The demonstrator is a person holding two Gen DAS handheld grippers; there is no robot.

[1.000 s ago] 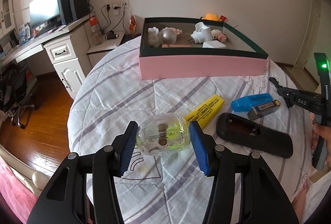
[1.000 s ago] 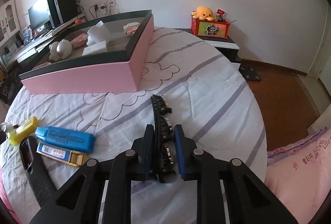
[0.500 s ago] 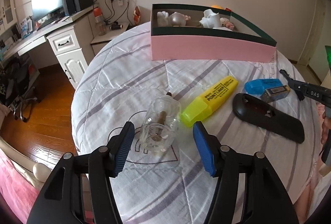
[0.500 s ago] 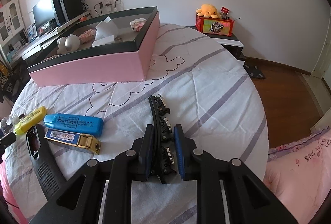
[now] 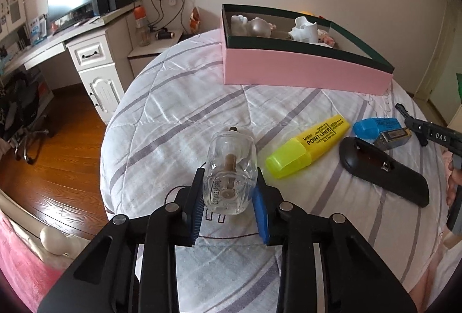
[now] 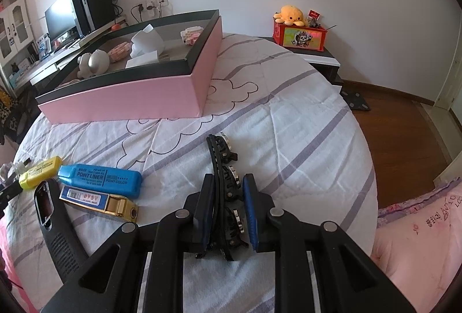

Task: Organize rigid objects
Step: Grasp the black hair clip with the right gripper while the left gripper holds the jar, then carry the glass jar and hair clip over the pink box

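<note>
A clear glass bottle (image 5: 231,151) with a cork inside lies on the striped quilt, its base towards the camera. My left gripper (image 5: 229,183) has its jaws closing, and both blue pads press on the bottle's sides. My right gripper (image 6: 228,180) is shut on a black hair clip (image 6: 219,148) set with small stones, resting low on the quilt. The pink box (image 5: 303,73) with a dark rim stands at the far side and holds several white and pink figures. In the right wrist view, the pink box (image 6: 130,102) is at the upper left.
A yellow highlighter (image 5: 309,149), a blue highlighter (image 5: 375,126), a gold-and-blue case (image 6: 98,201) and a black remote (image 5: 381,171) with its battery bay open lie between the two grippers. The round bed's edge drops to wooden floor; a white desk (image 5: 95,53) stands at the left.
The left jaws spread wider around the bottle, which turned to lie lengthwise, then closed on its sides as the gripper sank slightly. The right gripper kept still, holding the clip.
</note>
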